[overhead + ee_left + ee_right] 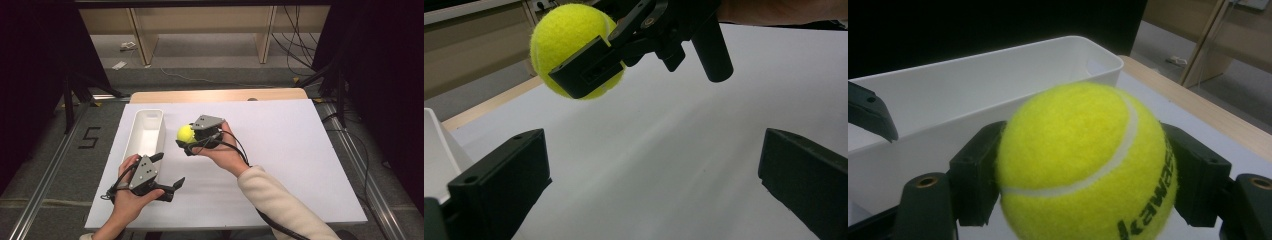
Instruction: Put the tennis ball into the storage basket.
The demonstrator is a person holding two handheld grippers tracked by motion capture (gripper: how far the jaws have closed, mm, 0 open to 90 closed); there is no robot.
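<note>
While my right gripper (189, 142) clamps the tennis ball (186, 133) across its middle, just left of centre in the high view, it hangs above the table (280, 150) beside the white bin (145, 131). I judge it light, with a felt nap that grips well and a springy shell, so a squeeze across its widest part should hold. My left gripper (167, 172), lower left, gapes wide and empty.

One tennis ball (185, 133), one white bin (145, 131), two hand-held grippers.
</note>
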